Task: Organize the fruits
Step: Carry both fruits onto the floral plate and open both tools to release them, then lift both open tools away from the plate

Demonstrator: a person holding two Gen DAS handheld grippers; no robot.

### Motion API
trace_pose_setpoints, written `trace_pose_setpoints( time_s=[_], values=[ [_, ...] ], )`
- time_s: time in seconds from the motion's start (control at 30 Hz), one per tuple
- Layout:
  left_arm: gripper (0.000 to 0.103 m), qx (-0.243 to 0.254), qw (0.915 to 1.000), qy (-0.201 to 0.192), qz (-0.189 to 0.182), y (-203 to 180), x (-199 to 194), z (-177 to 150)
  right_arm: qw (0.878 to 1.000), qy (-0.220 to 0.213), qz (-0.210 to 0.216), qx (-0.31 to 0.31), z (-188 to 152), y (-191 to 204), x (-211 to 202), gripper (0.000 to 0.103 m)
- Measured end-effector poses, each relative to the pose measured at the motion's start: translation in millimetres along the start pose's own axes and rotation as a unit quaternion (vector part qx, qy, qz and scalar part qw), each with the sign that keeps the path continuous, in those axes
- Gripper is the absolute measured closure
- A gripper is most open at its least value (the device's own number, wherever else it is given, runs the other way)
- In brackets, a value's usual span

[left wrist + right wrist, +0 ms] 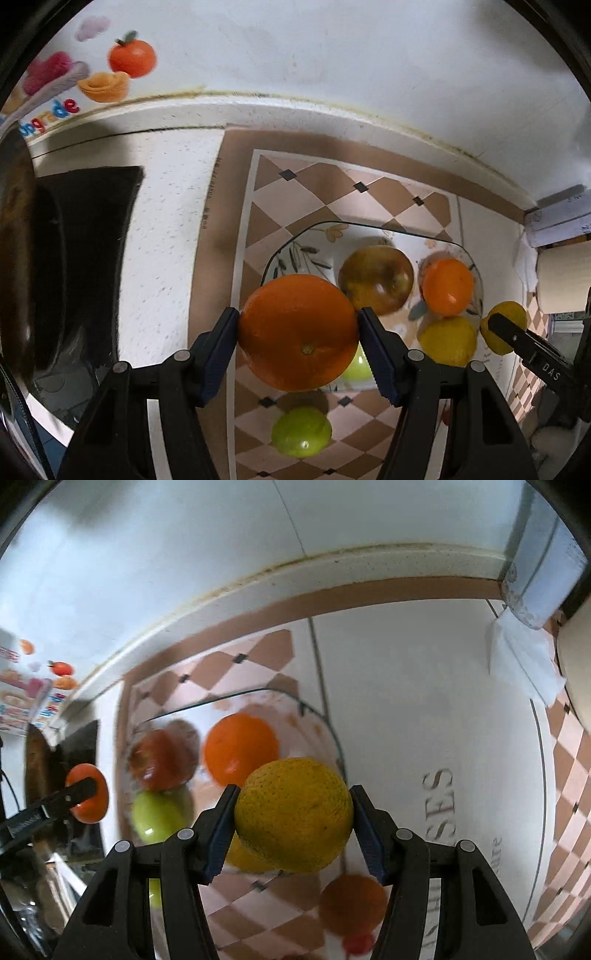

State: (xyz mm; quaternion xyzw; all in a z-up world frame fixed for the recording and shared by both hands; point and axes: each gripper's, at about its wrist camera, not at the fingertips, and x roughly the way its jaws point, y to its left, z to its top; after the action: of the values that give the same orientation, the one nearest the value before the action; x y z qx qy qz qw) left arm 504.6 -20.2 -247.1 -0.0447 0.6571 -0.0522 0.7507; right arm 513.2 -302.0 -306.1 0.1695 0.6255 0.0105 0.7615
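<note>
My left gripper (298, 318) is shut on a large orange (298, 332), held above the near left rim of a glass plate (295, 240). On the plate lie a brownish-red apple (376, 280), a small orange (447, 286), a yellow lemon (447, 340) and a partly hidden green apple (357, 367). A green fruit (301, 431) rests on the checkered mat (295, 192). My right gripper (293, 794) is shut on a yellow-green citrus fruit (293, 814) over the plate's (325, 723) near right rim. Another orange (352, 904) lies on the mat below it.
A dark pan (74, 258) sits on the counter to the left. The white wall (332, 55) runs close behind the mat. A paper roll (565, 277) and a white napkin (524, 664) are on the right. A white mat with lettering (424, 720) lies right of the plate.
</note>
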Motion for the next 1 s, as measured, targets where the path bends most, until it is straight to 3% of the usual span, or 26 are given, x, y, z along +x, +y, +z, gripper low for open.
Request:
trace_pose_setpoints(
  time_s=[0.23, 0.33, 0.4, 0.5, 0.7, 1.0],
  values=[
    [0.039, -0.014, 0.999, 0.043, 0.009, 3, 30, 12, 0.999, 0.029, 0.016, 0.017, 10, -7, 17, 0.04],
    [0.039, -0.029, 0.9979, 0.057, 0.003, 8, 37, 11, 0.999, 0.028, 0.024, 0.027, 10, -7, 16, 0.018],
    [0.037, -0.036, 0.9975, 0.061, 0.005, 12, 39, 9, 0.999, 0.023, 0.022, 0.024, 9, -7, 9, 0.017],
    [0.012, -0.041, 0.9981, 0.047, 0.0, 16, 30, 6, 1.0, 0.023, 0.011, 0.016, 5, -4, -2, 0.012],
    [0.011, -0.026, 0.9996, 0.011, 0.004, 14, -2, -6, 0.999, 0.001, -0.029, -0.015, -20, 16, -27, 0.01],
    [0.011, 0.024, 0.9978, -0.05, 0.037, 4, -48, -62, 0.995, -0.049, -0.074, -0.036, -73, 47, -75, 0.01]
  ],
)
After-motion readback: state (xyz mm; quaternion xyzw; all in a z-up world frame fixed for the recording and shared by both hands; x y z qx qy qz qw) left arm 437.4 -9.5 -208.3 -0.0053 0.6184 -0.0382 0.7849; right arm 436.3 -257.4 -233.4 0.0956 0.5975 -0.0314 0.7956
